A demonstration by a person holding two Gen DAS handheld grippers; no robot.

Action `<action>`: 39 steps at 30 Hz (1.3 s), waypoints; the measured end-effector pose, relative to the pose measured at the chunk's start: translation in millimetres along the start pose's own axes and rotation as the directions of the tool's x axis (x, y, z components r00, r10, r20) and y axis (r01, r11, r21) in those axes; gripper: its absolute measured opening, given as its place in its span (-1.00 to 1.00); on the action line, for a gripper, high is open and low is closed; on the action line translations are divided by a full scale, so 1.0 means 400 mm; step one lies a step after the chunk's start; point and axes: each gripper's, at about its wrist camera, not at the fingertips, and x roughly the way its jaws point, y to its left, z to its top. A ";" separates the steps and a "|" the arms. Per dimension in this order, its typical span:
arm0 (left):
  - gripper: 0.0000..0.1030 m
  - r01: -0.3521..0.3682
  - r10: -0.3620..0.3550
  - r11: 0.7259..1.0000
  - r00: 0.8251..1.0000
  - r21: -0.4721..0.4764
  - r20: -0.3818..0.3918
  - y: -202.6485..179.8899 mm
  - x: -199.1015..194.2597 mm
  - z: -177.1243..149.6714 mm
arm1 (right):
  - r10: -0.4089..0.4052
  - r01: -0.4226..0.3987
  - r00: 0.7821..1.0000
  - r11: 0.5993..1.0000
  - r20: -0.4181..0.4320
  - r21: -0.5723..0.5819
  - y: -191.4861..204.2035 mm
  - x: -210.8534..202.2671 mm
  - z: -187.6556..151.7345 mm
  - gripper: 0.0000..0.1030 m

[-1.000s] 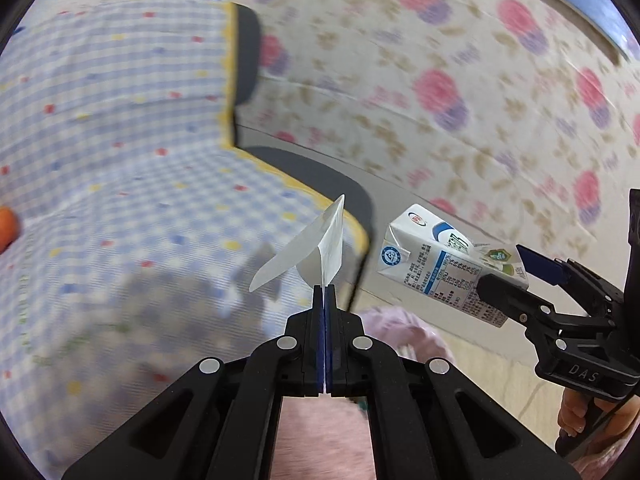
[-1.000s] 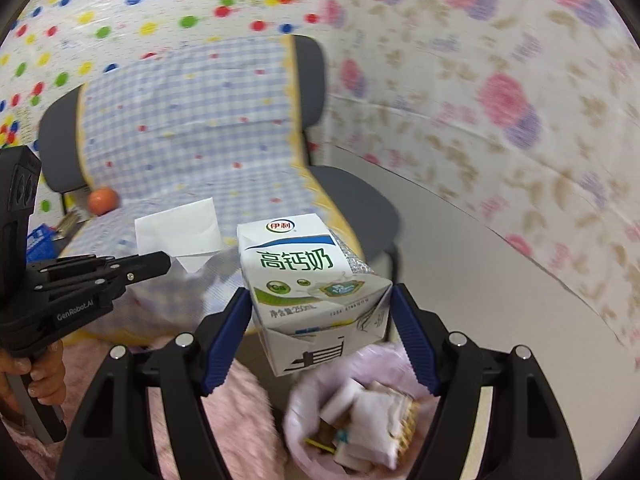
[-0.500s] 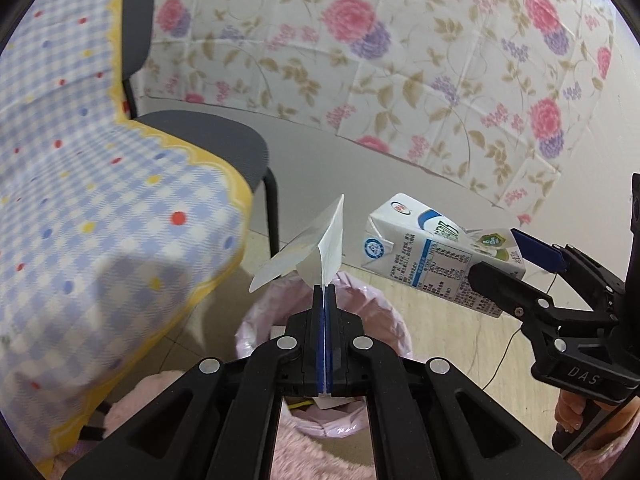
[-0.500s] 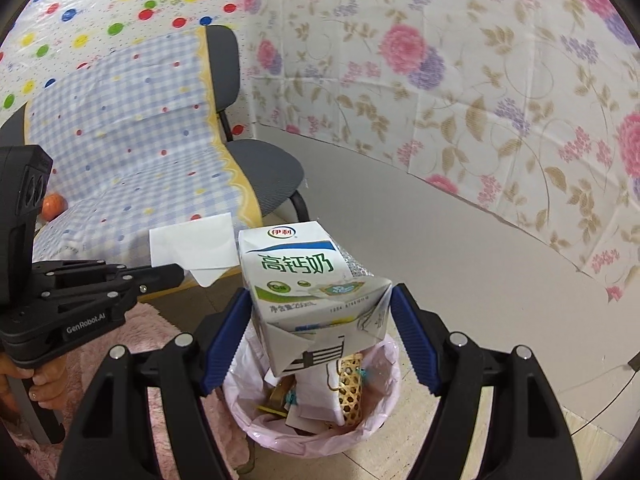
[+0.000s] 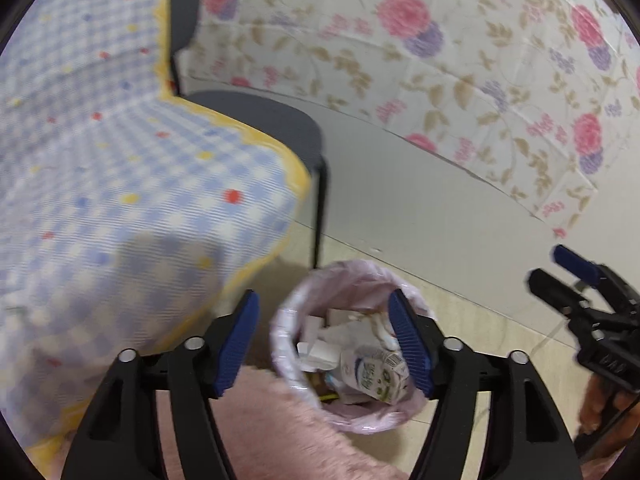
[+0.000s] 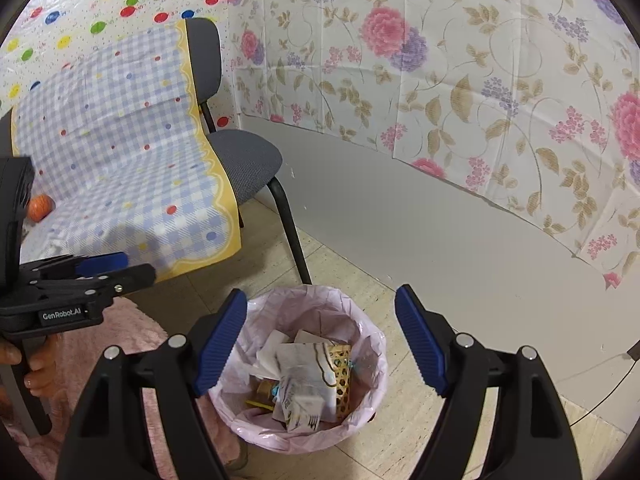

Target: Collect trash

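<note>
Both the left gripper (image 5: pixel 324 336) and the right gripper (image 6: pixel 320 338), jaws just opened wide and empty, hang directly above the pink-lined round waste bin (image 6: pixel 360 322), where the white milk carton (image 5: pixel 374 374) lies among paper scraps.

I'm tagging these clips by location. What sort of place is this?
Probably a room corner dressed up as a home: a chair draped with a checked cloth, floral sheeting taped over the wall, and a lined trash bin on the tiled floor beside a pink rug.
</note>
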 end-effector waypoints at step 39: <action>0.80 -0.581 0.630 0.712 0.777 -0.393 -0.007 0.449 -0.531 -0.040 | 0.382 -0.359 0.923 0.898 0.043 -0.254 0.527 -0.102 0.280 0.88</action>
